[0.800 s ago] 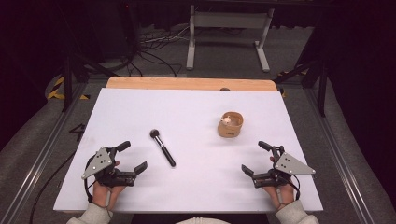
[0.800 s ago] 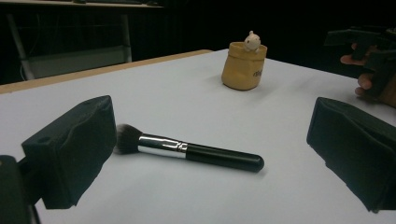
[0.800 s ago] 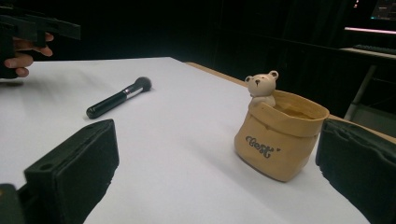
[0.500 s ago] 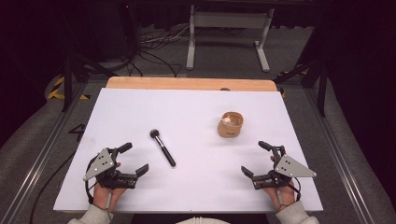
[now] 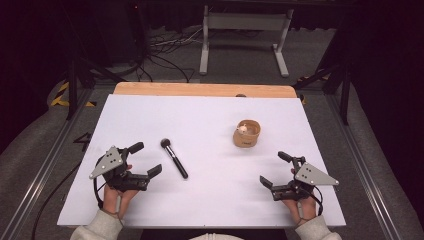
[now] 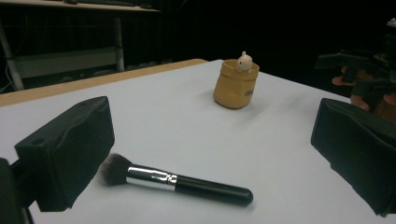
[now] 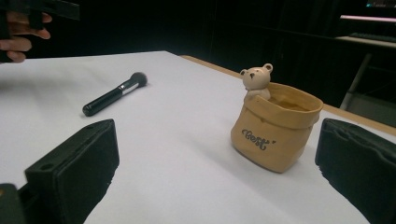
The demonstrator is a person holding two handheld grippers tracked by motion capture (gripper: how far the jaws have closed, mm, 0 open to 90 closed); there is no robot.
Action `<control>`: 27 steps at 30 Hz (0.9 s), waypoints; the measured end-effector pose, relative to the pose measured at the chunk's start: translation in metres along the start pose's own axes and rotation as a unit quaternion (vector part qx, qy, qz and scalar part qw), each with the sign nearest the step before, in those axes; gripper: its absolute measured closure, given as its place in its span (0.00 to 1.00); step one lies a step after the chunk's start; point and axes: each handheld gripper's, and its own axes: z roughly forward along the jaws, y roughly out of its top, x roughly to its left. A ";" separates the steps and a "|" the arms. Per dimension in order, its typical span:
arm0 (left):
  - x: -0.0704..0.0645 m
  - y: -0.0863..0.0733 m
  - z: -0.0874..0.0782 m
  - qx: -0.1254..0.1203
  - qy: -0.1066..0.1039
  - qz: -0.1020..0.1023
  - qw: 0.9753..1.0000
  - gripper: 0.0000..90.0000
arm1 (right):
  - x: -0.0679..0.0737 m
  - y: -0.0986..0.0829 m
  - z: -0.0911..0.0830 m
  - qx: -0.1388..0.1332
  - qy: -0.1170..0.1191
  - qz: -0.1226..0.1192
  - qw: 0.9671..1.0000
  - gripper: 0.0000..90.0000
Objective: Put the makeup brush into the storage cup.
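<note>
Since the earlier frames the left gripper (image 5: 142, 160) has edged a little toward the brush (image 5: 174, 158), while the right gripper (image 5: 276, 169) has barely shifted. Both hold nothing, and each stands with its jaws wide apart.

On the white table (image 5: 210, 120) the brush lies flat, just right of the left gripper and clear of it, with its dark bristle head pointing away from the person and its black handle slanting back toward the near edge. The tan pot (image 5: 246, 133), with a small bear figure at its rim, stands upright well to the right of the brush and ahead of the right gripper. In the left gripper view the brush (image 6: 176, 179) lies crosswise low between the jaws, bristles near the left jaw, and the pot (image 6: 236, 84) stands farther off.

The step in hand looks like a reach for the brush, probably to stand it in the pot. To do it well, the left gripper should come down over the black handle near the silver ferrule, not the bristles, with the jaws square across the handle so it does not roll away. A low, level close against the table would help. The right gripper could steady the pot if it tips.
</note>
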 end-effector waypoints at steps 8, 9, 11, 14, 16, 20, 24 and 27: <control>0.006 0.017 0.016 0.015 0.001 -0.011 1.000 0.00 | -0.001 0.000 -0.001 -0.001 0.008 0.007 1.000 0.01; 0.006 0.018 0.018 0.019 0.002 -0.007 1.000 0.00 | -0.001 0.000 -0.001 -0.001 0.008 0.008 1.000 0.01; 0.006 0.021 0.022 0.030 0.008 -0.004 1.000 0.00 | -0.001 0.000 -0.002 -0.002 0.008 0.012 1.000 0.01; 0.006 0.023 0.027 0.043 0.026 -0.011 0.999 0.00 | -0.001 0.001 -0.004 -0.005 0.006 0.013 1.000 0.00; 0.007 0.026 0.031 0.054 0.023 -0.018 0.998 0.00 | 0.000 0.002 -0.004 -0.007 0.002 0.007 1.000 0.00; 0.008 0.030 0.036 0.072 0.025 -0.024 0.997 0.00 | 0.001 0.003 -0.003 -0.005 0.002 0.002 1.000 0.00; 0.009 0.035 0.043 0.097 0.032 -0.024 0.995 0.00 | -0.001 0.002 -0.004 -0.007 0.002 0.009 1.000 0.00; 0.010 0.040 0.047 0.113 0.035 -0.046 0.992 0.00 | -0.003 0.002 -0.005 -0.010 -0.003 0.016 1.000 0.00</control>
